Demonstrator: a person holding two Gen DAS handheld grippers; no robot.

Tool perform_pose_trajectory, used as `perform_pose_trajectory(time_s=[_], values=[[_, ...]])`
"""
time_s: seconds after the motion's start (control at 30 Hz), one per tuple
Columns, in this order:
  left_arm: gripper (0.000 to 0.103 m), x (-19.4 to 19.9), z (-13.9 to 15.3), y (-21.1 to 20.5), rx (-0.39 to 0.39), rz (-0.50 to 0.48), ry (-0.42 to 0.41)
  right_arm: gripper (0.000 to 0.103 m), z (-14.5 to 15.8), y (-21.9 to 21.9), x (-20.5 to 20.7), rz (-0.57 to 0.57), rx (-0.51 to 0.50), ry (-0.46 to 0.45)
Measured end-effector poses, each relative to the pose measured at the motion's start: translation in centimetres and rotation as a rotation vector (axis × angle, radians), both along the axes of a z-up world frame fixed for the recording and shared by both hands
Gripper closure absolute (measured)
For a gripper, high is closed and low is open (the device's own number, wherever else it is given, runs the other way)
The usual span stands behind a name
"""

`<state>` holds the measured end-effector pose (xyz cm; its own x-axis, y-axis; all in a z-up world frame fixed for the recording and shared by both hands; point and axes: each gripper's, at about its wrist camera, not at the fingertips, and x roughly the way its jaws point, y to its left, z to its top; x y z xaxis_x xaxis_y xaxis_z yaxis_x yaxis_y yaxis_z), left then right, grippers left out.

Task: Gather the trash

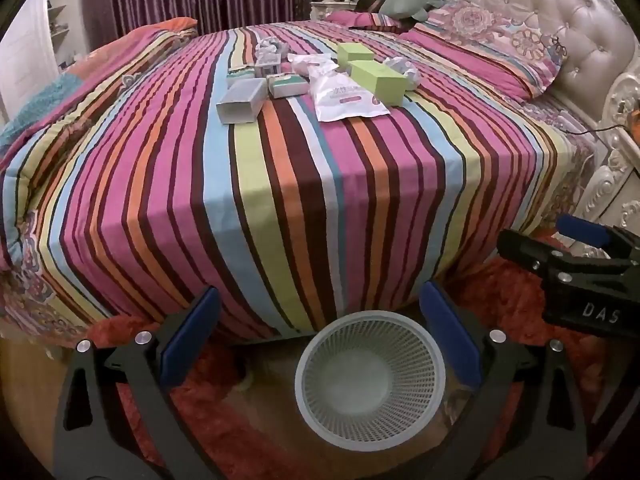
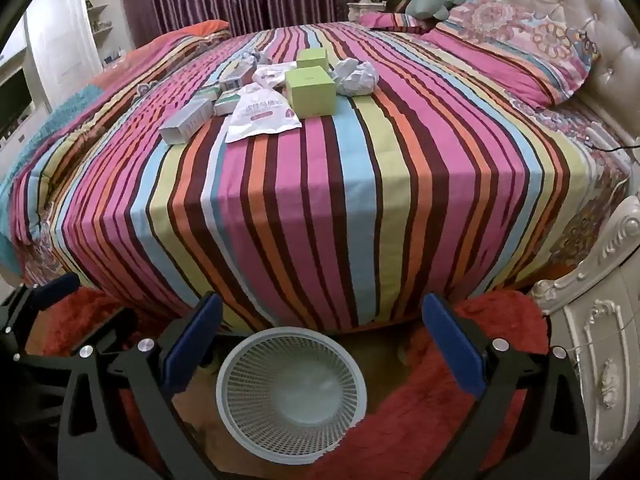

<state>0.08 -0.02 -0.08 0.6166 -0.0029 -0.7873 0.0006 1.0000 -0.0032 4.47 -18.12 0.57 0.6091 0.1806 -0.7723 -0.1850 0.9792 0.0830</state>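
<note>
While nothing has yet gone into it, sits nearest, on the floor just in front of the bed's near edge: a white mesh basket (image 2: 291,394), bare inside, so no item collected as far as can be judged. Flanking it in each view, both claws spread wide and gripping nothing: left gripper (image 1: 320,336) and right gripper (image 2: 322,340), held low by the red rug (image 2: 496,320), well short of the litter. Farther on, across the striped bedspread (image 2: 320,200), lying all in one cluster: a grey open box (image 1: 242,101) at near left, a white printed bag (image 1: 348,98) beside it, two green boxes (image 1: 378,80), crumpled paper (image 2: 356,76) at far right, small cartons (image 1: 286,85) behind. Left to do, by the look of it: everything, piece by piece, from bed to basket.
</note>
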Motion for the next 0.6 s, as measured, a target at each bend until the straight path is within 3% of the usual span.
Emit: perform_pose_trajectory(time_s=[0.17,0.2,0.43,0.6], values=[[0.006,0.5,-0.2,-0.3,0.015,0.001,0.014,0.007,0.2,-0.5,-0.2,-0.004,0.018,-0.03],[0.006,-0.1,0.0,0.0,0.006,-0.011,-0.019,0.007,0.3,0.1,-0.2,-0.009,0.004,-0.029],[0.006,-0.3,0.5,-0.1,0.016,-0.008,-0.033,0.007,-0.4,0.8,0.0,0.025,-0.026,0.014],[0.006,-0.4,0.7,0.0,0.014,0.002,-0.038,0.007,0.1,0.4,-0.2,0.018,-0.007,-0.008]])
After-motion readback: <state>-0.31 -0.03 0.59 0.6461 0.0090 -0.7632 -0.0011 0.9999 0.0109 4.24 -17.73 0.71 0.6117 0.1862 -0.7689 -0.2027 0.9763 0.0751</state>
